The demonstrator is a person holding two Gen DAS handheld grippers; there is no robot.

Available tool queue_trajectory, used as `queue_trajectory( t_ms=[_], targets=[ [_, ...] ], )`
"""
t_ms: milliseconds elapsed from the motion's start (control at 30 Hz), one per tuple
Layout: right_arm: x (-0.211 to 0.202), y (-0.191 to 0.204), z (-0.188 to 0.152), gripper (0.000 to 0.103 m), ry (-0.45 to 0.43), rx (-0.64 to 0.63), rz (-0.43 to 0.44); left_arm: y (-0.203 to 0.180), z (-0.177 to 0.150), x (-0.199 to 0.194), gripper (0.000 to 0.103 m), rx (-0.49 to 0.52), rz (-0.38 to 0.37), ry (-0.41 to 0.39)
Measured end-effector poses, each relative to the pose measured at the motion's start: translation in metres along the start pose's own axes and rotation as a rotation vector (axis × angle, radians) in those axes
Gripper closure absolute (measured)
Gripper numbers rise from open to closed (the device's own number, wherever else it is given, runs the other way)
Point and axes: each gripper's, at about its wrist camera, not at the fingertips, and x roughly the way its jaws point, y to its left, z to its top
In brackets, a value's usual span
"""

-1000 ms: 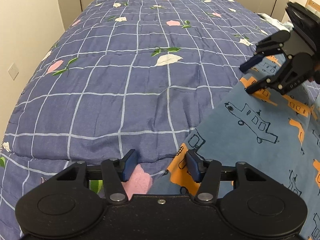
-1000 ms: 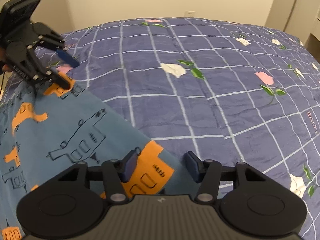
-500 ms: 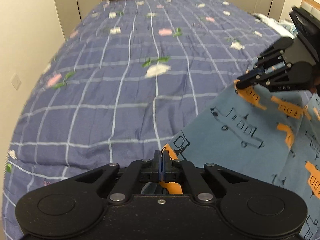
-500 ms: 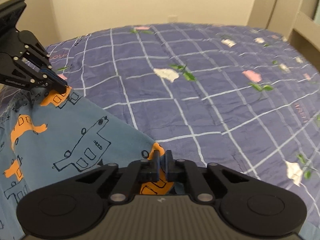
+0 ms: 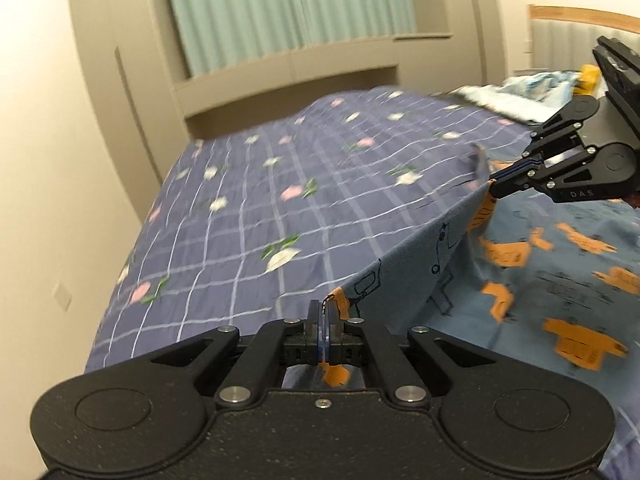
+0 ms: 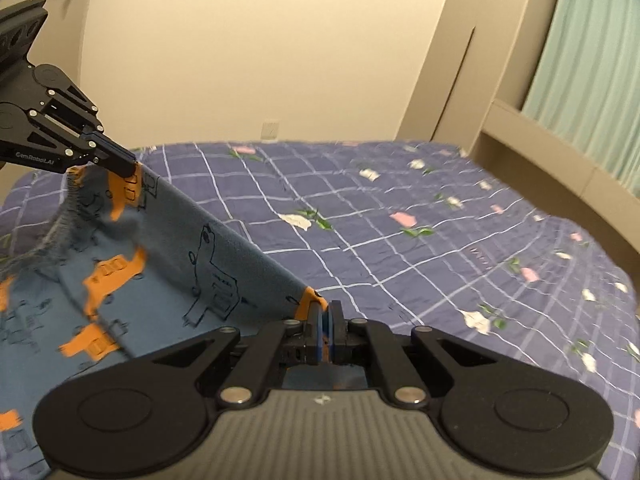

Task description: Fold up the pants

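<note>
My left gripper (image 5: pixel 325 322): jaws pressed together, pinching pants (image 5: pixel 404 280) edge | My right gripper (image 6: pixel 325 322): jaws pressed together, pinching the same edge | Pants: edge stretched taut between both grippers, raised above bed (image 5: pixel 248 216); remainder drapes below onto the quilt.

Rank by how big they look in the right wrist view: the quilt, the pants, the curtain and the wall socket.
1. quilt
2. pants
3. curtain, though it is cut by the frame edge and sits farther off
4. wall socket
</note>
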Motion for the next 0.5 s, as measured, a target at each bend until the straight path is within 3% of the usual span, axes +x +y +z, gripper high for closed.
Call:
queue_trajectory(
  t_ms=[200,333,500],
  targets=[
    [-0.057,0.023,-0.032,0.101,-0.030,0.024,-0.049,-0.052,-0.027,-0.044,0.103,0.105,-0.033,-0.047],
    [-0.084,0.040,-0.062,0.103,-0.030,0.051,-0.075,-0.081,-0.056,-0.054,0.103,0.145,-0.048,-0.002],
    [-0.088,0.054,-0.090,0.103,0.001,0.074,-0.076,-0.103,-0.084,-0.055,0.103,0.141,-0.067,0.028]
  ],
)
